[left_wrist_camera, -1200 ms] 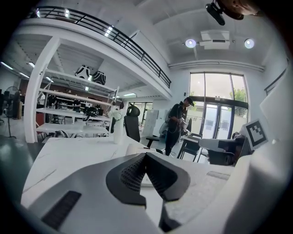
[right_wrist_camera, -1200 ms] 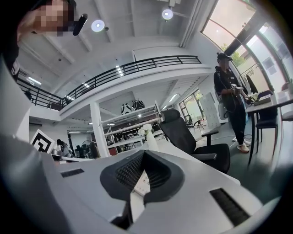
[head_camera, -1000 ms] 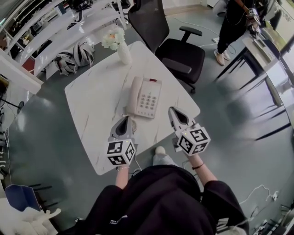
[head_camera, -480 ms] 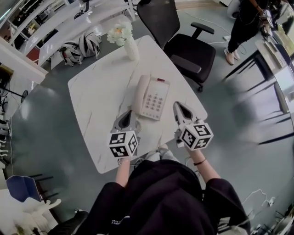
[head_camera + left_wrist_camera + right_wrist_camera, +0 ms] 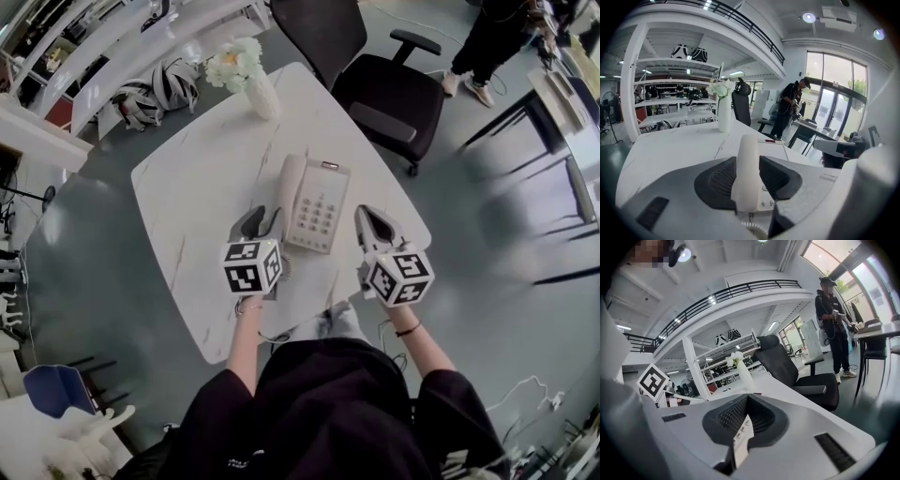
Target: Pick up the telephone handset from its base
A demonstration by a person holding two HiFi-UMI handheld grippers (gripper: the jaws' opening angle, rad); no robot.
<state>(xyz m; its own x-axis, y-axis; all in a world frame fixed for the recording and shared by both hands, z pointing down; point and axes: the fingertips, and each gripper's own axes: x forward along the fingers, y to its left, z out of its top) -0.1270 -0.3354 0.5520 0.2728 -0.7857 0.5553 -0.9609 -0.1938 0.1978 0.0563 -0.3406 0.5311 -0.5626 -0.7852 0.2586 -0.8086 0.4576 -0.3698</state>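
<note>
Cream handset point(image 5: 290, 192) | cradled on its base point(image 5: 319, 214), mid-counter point(image 5: 197, 178) | your left hand-held gripper point(image 5: 260, 223), clenched a second ago, has moved in and is opening astride the handset's near end, no contact | right hand-held gripper point(image 5: 367, 217) clenched, empty | grasp likely next

The bench point(image 5: 197, 187) has a smooth white top veined with grey like marble, with a soft sheen. The handset point(image 5: 287, 192) and its base point(image 5: 321, 211) are smooth cream plastic, slightly glossy. The right tongs point(image 5: 368, 223) are matt grey plastic with black dimpled pads. The far chair point(image 5: 384, 101) has a black mesh back and a matt cloth seat. The grey floor point(image 5: 487, 239) is polished and mirrors light. The vase point(image 5: 263, 98) looks glossy white.
</note>
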